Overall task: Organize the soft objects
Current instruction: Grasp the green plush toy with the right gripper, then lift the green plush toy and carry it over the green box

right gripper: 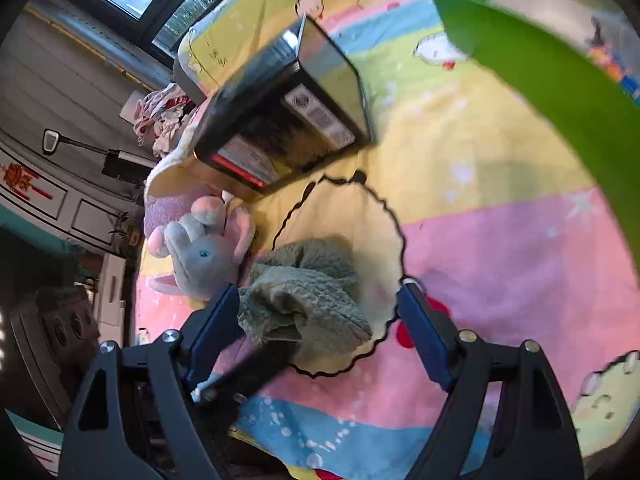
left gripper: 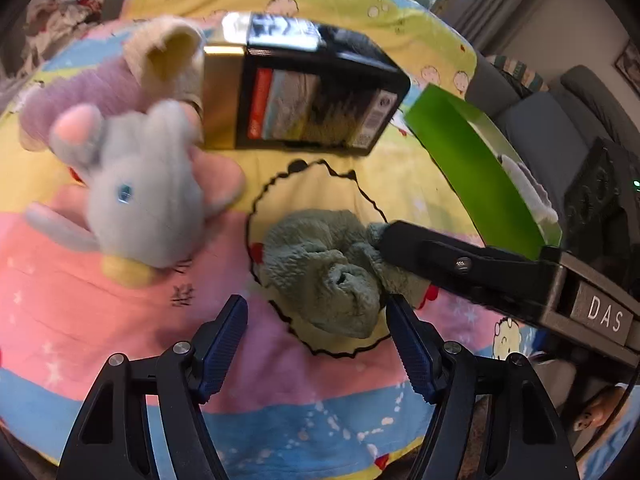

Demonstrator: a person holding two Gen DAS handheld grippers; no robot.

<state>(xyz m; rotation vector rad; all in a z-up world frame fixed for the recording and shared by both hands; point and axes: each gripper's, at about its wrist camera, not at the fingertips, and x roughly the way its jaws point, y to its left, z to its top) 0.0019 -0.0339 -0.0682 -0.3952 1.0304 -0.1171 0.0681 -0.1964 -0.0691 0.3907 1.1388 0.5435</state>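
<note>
Nearest the left wrist camera, the left hand-held gripper (left gripper: 316,340) is hanging with its jaws spread wide and nothing between them, its tips framing the near edge of a crumpled green fleece cloth (left gripper: 324,268). That cloth is lying at the centre of the view, on a scalloped cream patch printed on the colourful bedspread (left gripper: 120,320), so it is probably the soft item now being sorted.

In from four o'clock, the right hand-held gripper (left gripper: 380,236) is reaching the cloth's right edge. Its own camera shows its jaws spread too (right gripper: 320,304): the left pad is touching the cloth's fringe, the right pad is well clear, and nothing is being pinched. With both grippers open around the cloth, it is likely sitting between a release and a fresh grasp.

At nine o'clock, slightly farther, a grey plush elephant (left gripper: 140,200) is sitting on the bedspread, blurred, with a purple plush (left gripper: 80,96) behind it at ten o'clock.

Farther still, at twelve o'clock, a black box (left gripper: 320,92) is lying on its side, and at two o'clock a green box (left gripper: 480,168) is standing open-topped with something pale inside, probably the place for sorted items.
</note>
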